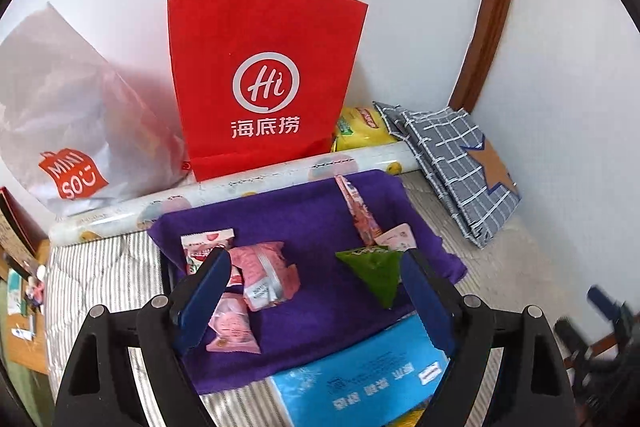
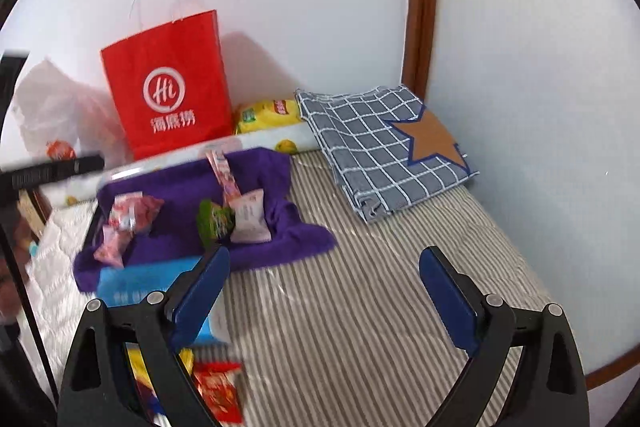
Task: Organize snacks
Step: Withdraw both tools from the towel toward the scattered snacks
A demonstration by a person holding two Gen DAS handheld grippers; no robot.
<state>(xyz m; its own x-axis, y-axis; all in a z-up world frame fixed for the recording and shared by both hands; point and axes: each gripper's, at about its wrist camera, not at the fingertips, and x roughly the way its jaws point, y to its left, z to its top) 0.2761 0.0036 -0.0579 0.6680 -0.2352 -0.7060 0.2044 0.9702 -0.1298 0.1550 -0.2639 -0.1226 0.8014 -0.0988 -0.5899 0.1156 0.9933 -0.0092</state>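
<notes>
A grey-and-white striped mattress (image 2: 360, 307) fills the floor of the scene, bounded by white walls with a brown wooden trim (image 2: 418, 7). Against the back wall a tall red paper bag with white twisted handles (image 1: 266, 83) stands upright, with a crumpled translucent white plastic bag bearing a red logo (image 1: 68, 131) slumped just beside it on its left. A folded grey checked cloth with a brown star patch (image 2: 384, 155) lies in the corner, well apart from the snacks. A long roll of printed white wrapping film (image 1: 224, 187) is laid across the mattress in front of the red bag, and a yellow snack packet (image 1: 360, 129) is wedged behind it.

The snacks are gathered on a purple towel (image 1: 296, 211) spread just in front of the roll — a cluster of pink wrapped snack packets (image 1: 266, 273) on its left side, a green triangular pouch (image 1: 372, 269) on its right, a pale pink packet (image 2: 248, 217) touching the pouch, and a long pink stick-shaped sachet (image 1: 358, 211) behind. A light blue tissue pack (image 1: 360, 383) overlaps the towel's near edge. A red foil packet (image 2: 218, 393) lies blurred near the bottom of the right wrist view.

The left gripper (image 1: 310, 295) is held above the towel, its blue jaws wide apart with nothing between them. The right gripper (image 2: 324, 291) is over bare mattress, jaws likewise spread and empty — nothing is blocked by either.
</notes>
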